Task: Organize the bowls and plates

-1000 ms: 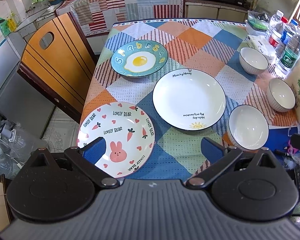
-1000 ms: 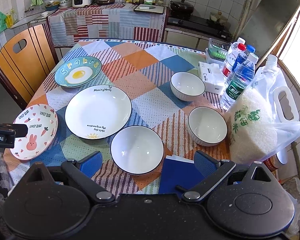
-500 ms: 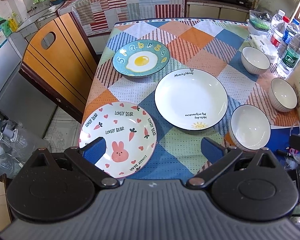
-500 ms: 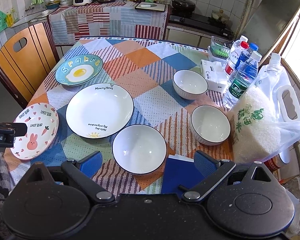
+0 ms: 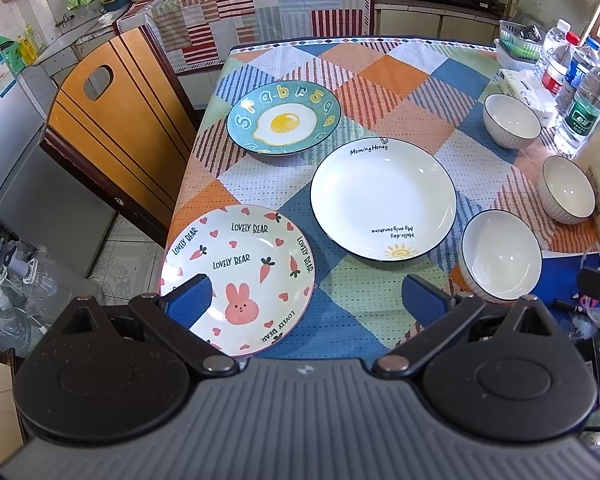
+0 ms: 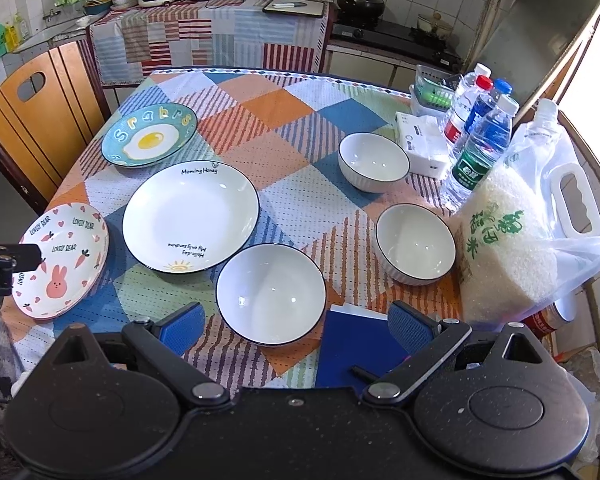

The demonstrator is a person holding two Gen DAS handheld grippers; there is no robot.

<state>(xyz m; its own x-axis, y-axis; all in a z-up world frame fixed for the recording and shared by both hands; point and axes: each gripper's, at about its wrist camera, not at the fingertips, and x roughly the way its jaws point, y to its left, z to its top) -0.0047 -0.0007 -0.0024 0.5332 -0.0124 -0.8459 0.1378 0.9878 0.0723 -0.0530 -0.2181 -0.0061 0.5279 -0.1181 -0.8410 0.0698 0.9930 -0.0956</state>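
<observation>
Three plates lie apart on the patchwork tablecloth: a bunny plate (image 5: 236,276) (image 6: 62,258) at the near left, a large white plate (image 5: 382,198) (image 6: 190,216) in the middle, a blue egg plate (image 5: 283,120) (image 6: 149,140) behind. Three white bowls stand to the right: near (image 5: 500,256) (image 6: 271,294), middle (image 5: 568,190) (image 6: 415,244), far (image 5: 511,121) (image 6: 373,162). My left gripper (image 5: 306,300) is open and empty above the bunny plate's near edge. My right gripper (image 6: 296,326) is open and empty, hovering over the near bowl.
A bag of rice (image 6: 504,248), water bottles (image 6: 480,148), a tissue box (image 6: 422,144) and a green basket (image 6: 434,94) line the table's right side. A blue notebook (image 6: 354,344) lies at the near edge. A wooden chair (image 5: 112,120) stands at the left.
Both grippers have drifted slightly forward and lower toward the table. Nothing on the table has moved and both grippers stay open.
</observation>
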